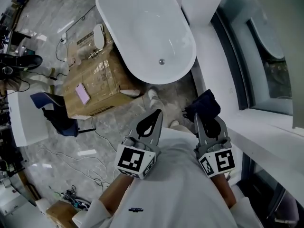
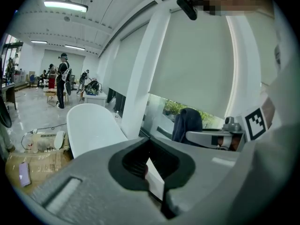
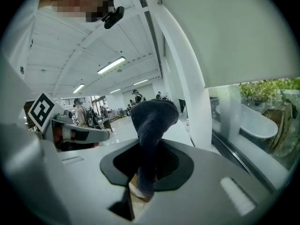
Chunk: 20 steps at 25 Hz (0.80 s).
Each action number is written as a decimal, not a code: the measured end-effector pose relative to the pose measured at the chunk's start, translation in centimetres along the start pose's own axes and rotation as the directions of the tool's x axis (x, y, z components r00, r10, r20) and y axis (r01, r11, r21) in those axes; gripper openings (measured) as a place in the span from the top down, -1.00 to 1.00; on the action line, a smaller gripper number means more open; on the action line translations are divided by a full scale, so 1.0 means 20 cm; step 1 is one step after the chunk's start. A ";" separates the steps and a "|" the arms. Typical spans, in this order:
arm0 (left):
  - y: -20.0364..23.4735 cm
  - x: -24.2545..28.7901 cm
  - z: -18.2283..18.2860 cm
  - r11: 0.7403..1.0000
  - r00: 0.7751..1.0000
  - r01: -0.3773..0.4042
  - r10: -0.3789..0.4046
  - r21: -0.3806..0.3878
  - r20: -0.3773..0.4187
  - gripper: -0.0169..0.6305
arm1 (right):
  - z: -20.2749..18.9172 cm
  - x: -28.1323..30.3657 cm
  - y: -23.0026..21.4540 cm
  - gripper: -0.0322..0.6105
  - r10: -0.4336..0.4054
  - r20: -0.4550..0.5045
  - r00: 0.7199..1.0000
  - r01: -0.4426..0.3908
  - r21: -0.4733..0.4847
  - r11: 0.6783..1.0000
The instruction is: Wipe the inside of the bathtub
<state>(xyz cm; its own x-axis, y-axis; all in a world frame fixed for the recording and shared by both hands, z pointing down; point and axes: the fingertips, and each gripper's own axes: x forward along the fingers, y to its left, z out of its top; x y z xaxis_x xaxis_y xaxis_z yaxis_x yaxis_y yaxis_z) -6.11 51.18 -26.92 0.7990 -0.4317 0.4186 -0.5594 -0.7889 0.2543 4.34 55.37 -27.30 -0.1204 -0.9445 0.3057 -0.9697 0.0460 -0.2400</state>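
No readable text anywhere. Small dark print (image 1: 136, 209) on white fabric shirt (image 1: 185, 194) showing too tiny to read. Black-and-white marker cube (image 1: 135, 159) carrying square pattern only.

White bathtub (image 1: 147, 30), cardboard box (image 1: 95, 87) just beside it, right tongs (image 1: 203, 119) clamping dark cloth (image 1: 204, 104), left tongs (image 1: 157, 114) alongside

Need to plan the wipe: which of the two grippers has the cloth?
The right gripper: its jaws are clamped on the dark blue cloth, which bunches up above them. The left gripper is shut with nothing in it.
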 end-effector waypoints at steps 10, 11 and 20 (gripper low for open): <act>0.41 0.28 0.34 1.000 0.999 0.013 -0.012 -0.020 0.042 0.95 | 0.33 0.52 -0.13 0.70 -0.031 0.004 1.000 0.031 -0.040 0.999; 0.46 0.30 0.37 1.000 0.999 0.010 -0.009 -0.026 0.045 0.95 | 0.35 0.57 -0.13 0.70 -0.031 -0.001 1.000 0.031 -0.043 0.999; 0.82 0.46 0.48 0.994 0.999 -0.016 0.021 -0.106 0.042 0.95 | 0.48 1.01 -0.13 0.70 0.011 -0.071 0.997 -0.018 -0.088 0.996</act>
<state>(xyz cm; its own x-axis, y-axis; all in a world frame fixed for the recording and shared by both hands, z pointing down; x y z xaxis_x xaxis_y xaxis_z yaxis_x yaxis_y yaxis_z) -5.87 29.99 -27.35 0.7956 -0.4659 0.3873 -0.5926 -0.7311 0.3381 6.55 33.08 -29.42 -0.1464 -0.9184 0.3677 -0.9824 0.0913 -0.1631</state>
